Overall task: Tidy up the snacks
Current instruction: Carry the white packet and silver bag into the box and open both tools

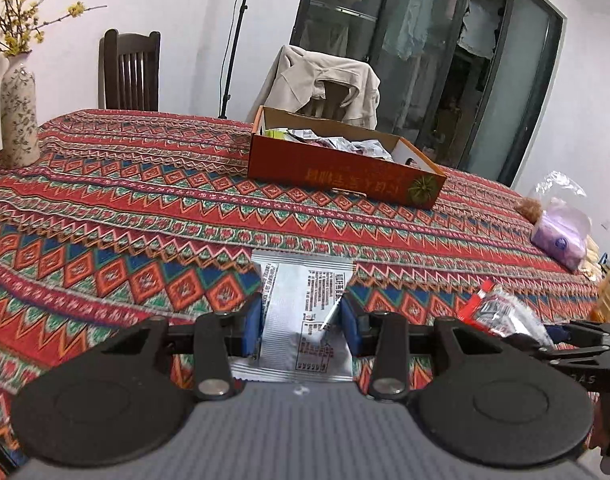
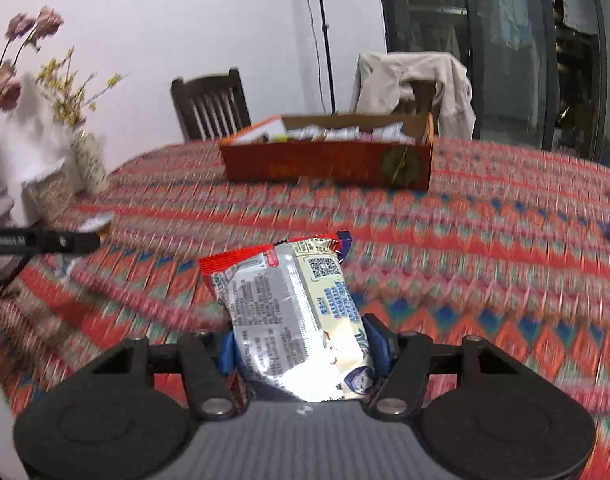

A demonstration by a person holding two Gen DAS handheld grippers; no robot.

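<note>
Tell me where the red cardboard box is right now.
The red cardboard box sits on the patterned tablecloth at the table's far side, ahead of both tools, before the jacket-draped chair.

"Robot AI" on black tool (image 2: 41, 241), packet print illegible

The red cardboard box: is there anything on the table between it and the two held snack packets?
Nothing visible. Only bare patterned tablecloth lies between the red cardboard box and both packets: silver packet in the left gripper, red-edged packet in the right gripper.
</note>
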